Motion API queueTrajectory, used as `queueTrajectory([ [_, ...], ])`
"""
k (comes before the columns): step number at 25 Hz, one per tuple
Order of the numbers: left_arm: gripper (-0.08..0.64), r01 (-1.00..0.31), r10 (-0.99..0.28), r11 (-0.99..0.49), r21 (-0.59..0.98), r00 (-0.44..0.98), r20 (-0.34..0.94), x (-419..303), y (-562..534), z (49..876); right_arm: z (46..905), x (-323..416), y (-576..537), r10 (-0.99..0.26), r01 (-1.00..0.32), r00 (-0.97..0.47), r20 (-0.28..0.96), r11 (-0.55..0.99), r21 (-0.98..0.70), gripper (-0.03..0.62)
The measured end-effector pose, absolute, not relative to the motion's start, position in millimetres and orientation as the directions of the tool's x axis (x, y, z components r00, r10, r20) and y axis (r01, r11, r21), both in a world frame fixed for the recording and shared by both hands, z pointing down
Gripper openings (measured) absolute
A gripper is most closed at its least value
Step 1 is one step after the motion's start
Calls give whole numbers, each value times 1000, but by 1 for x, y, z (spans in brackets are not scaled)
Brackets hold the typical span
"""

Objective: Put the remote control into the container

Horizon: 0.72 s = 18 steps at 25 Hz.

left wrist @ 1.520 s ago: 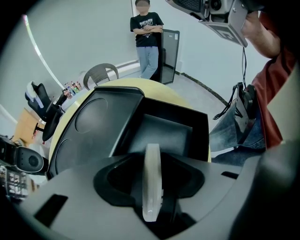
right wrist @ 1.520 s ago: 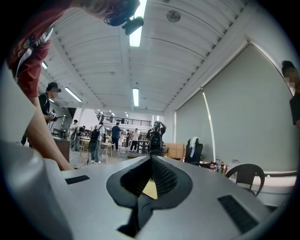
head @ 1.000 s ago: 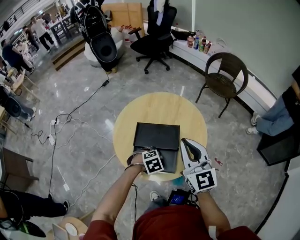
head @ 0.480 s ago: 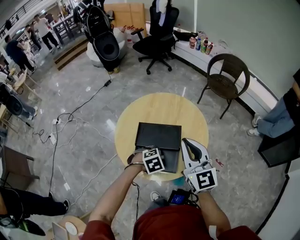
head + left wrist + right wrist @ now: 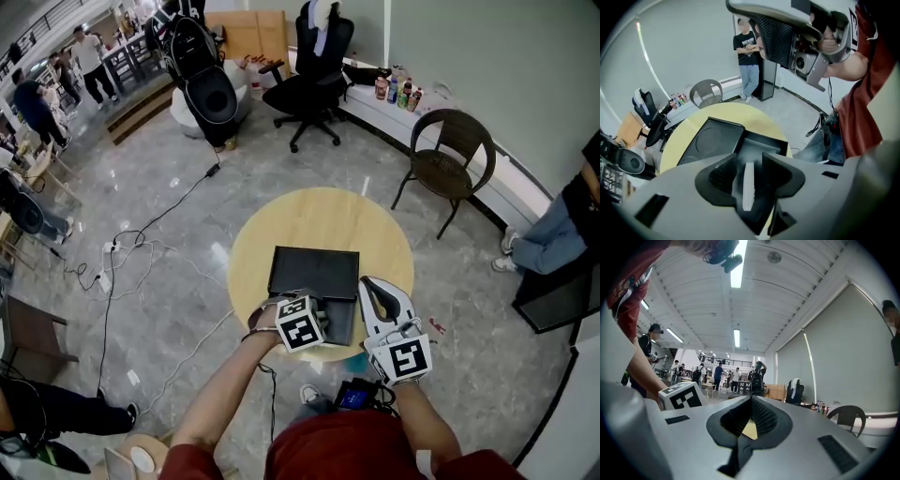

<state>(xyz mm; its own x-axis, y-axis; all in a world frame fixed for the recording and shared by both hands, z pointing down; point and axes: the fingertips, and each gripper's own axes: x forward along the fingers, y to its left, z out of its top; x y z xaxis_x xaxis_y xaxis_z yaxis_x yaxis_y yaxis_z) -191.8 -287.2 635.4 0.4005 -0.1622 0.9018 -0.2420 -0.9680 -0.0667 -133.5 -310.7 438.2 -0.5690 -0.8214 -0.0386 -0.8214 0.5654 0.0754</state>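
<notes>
Now, remote control (image 5: 748, 186) edge-up, long axis along parted jaws, left gripper (image 5: 746, 158)

Matt pale wood table (image 5: 319, 214); matt black plastic container (image 5: 314, 272); glossy grey stone floor (image 5: 281, 173)

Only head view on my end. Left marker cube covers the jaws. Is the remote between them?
Observer: Yes. The left gripper view shows the remote control edge-on between the jaws of the left gripper. The jaws stand apart, with a gap on each side of it.
Operator: Where is it relative to the container?
Observer: It is over the open compartment at the near end of the container. I can't tell whether it rests on the compartment floor.
Operator: And the right gripper?
Observer: In its own view, the right gripper has its jaws together with nothing between them.
</notes>
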Motion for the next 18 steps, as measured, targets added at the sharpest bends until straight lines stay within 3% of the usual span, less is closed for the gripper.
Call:
queueTrajectory([
  [7, 169, -270, -165, -961, -52, 416, 894, -191, -289, 613, 437, -128, -314, -825, -825, -564, -33, 561, 76, 21],
  [13, 51, -288, -193, -955, -65, 443, 875, -194, -288, 604, 438, -134, -308, -824, -823, -566, -28, 562, 81, 21],
  [18, 15, -347, -258, -934, -91, 474, 842, -187, -290, 596, 444, -131, -306, -826, -825, -563, -20, 560, 77, 21],
])
